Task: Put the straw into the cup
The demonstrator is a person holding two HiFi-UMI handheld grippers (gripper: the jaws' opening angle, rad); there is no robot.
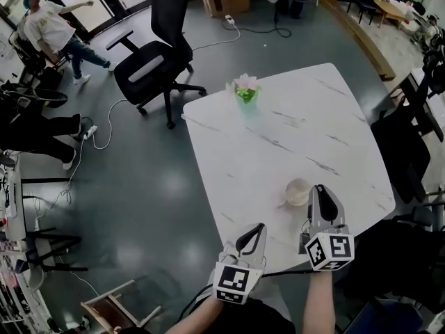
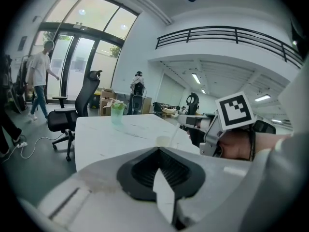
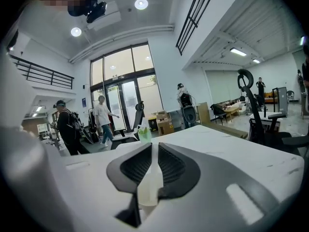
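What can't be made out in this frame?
- Inside of the cup: head view, too small.
- Most of the straw: right gripper view, covered by the jaws.
- Whether the straw's tip reaches the cup: left gripper view, too thin and faint.

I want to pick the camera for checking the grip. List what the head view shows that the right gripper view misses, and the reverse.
Only the head view: the cup on the white table, beside the tip of the right tongs, and the left tongs at the table's near edge. Only the right gripper view: the straw clamped between the right tongs' pads. Both: the table, the green flower cup at its far edge, and a person in a white shirt beyond.
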